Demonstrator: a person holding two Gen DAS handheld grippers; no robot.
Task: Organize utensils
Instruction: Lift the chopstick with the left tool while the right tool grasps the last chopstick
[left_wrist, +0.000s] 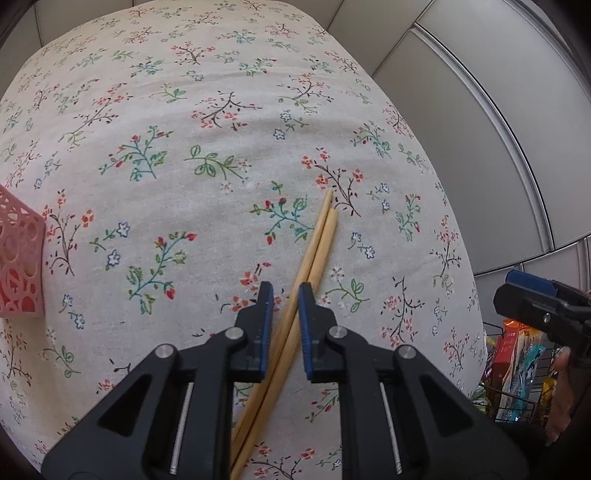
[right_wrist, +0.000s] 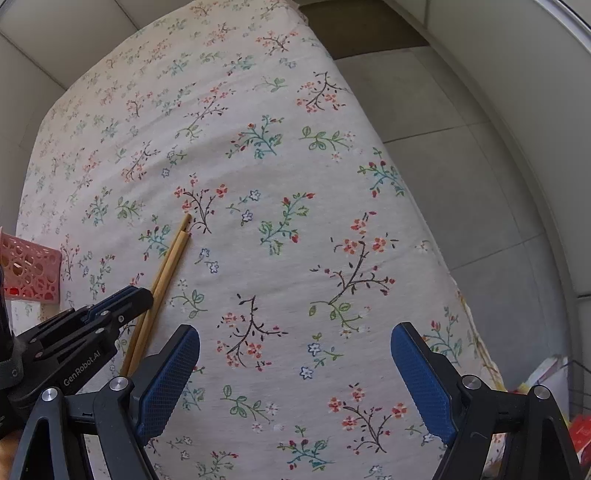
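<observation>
Here the left gripper (left_wrist: 286, 317) straddles the chopsticks (left_wrist: 317, 243) at lower centre of the worktop (left_wrist: 184, 110), fingers close beside them but not clenched, aligned for pickup. The right gripper (right_wrist: 295, 373) stands spread, grasping nothing.

table: floral tablecloth (left_wrist: 207, 122) | floor: grey tiles (right_wrist: 454, 177) (large) | light: daylight

chopsticks (left_wrist: 314, 251) on tablecloth (left_wrist: 207, 110), basket (left_wrist: 18, 258) far left
</observation>
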